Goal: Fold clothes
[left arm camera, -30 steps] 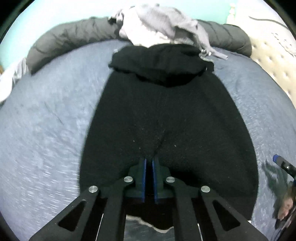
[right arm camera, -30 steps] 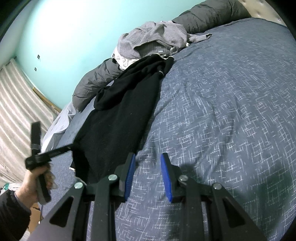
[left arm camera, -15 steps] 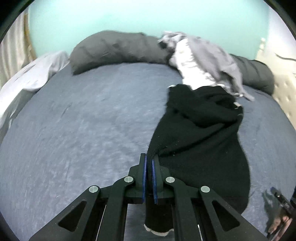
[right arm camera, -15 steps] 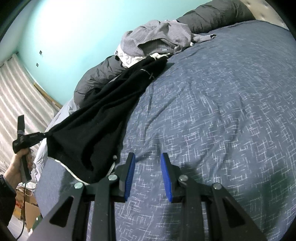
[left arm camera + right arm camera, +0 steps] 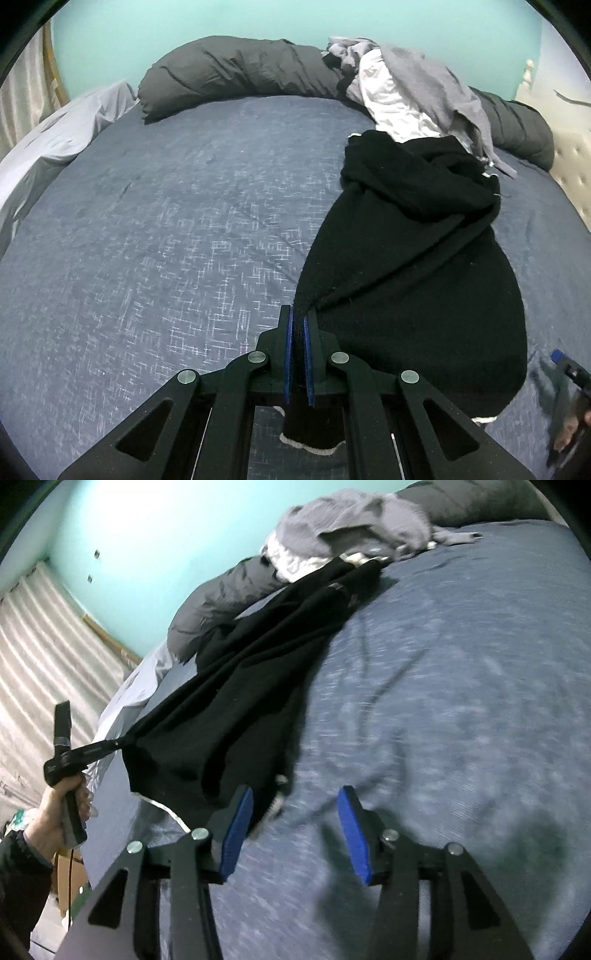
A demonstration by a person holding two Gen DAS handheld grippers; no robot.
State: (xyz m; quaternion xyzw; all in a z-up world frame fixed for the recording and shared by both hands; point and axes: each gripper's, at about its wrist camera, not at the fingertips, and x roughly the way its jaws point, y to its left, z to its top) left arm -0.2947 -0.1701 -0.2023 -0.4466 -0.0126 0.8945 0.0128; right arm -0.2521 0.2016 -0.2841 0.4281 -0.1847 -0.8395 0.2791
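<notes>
While the left gripper [image 5: 298,354], clamped on the black garment [image 5: 406,266], has dragged its hem toward 7 o'clock, the right gripper [image 5: 295,834] is opening, empty, probably for the near corner.

Both grippers were black frames with silver round screws and blue pads [image 5: 236,830]. At lower left of the right view, a hand [image 5: 55,816] wore a dark sleeve [image 5: 18,882].

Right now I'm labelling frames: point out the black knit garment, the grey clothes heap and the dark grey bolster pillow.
black knit garment [image 5: 413,266], left wrist view, mid body of the cloth.
grey clothes heap [image 5: 424,85], left wrist view, top grey layer.
dark grey bolster pillow [image 5: 236,70], left wrist view, its middle.
</notes>
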